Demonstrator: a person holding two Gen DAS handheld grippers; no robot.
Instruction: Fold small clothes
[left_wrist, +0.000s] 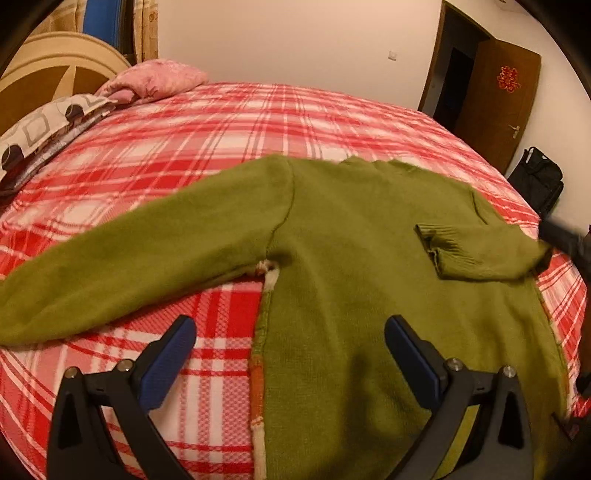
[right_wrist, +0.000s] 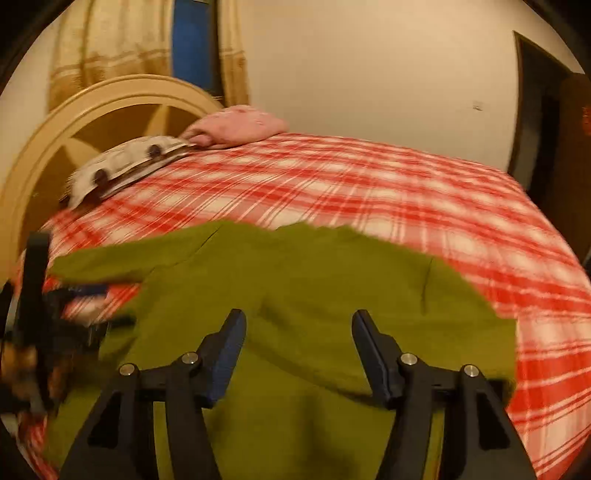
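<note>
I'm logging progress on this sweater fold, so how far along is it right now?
Done: the green sweater lies flat on the plaid bedspread, and one sleeve is already folded across its body. In hand: nothing; the left gripper and right gripper are both open and empty above it. Left: the other sleeve lies stretched out, and the body is unfolded.
</note>
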